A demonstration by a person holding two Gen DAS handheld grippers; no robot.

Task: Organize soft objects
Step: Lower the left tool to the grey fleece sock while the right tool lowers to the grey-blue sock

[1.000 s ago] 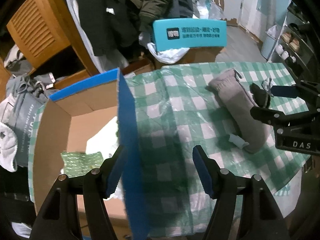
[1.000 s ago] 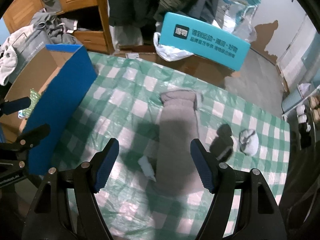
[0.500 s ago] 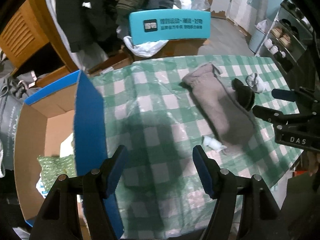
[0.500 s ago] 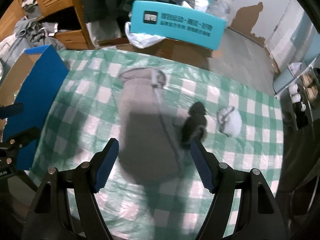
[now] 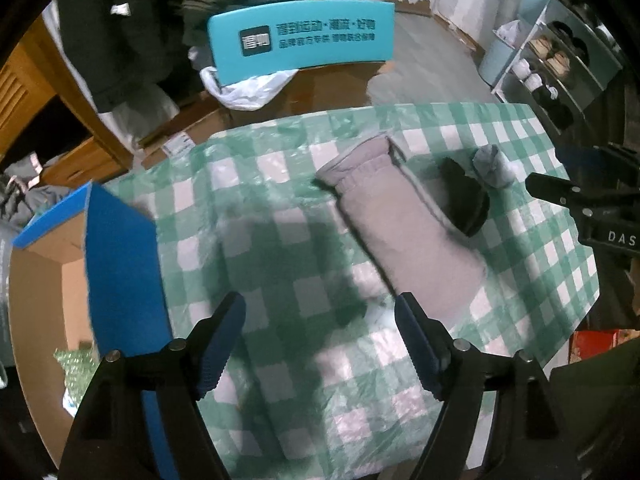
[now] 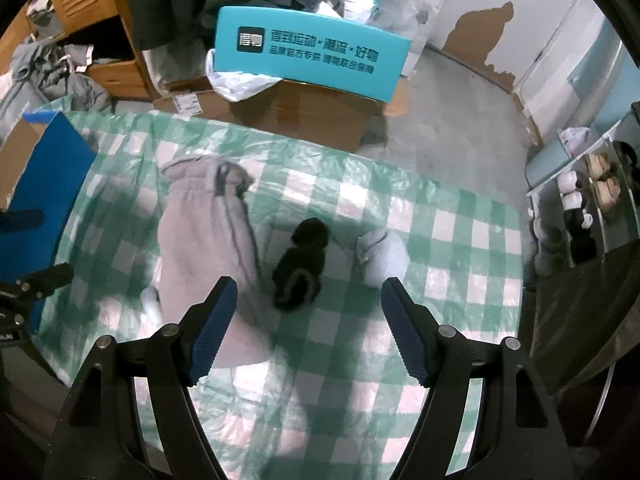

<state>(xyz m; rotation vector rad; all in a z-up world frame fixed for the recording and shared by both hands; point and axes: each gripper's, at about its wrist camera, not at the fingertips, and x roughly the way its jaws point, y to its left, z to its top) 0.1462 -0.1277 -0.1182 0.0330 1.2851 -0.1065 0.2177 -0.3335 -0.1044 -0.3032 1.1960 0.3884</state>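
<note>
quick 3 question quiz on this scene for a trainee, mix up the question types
1. True or false: the right gripper is clamped on the black sock.
2. Which soft thing lies nearest the blue-edged cardboard box in the right wrist view? A) the grey garment B) the black sock C) the light grey sock
3. What covers the table under the soft things?

Key
1. False: its jaws stand open above the cloth, and nothing is between them.
2. A
3. A green and white checked tablecloth.
</note>
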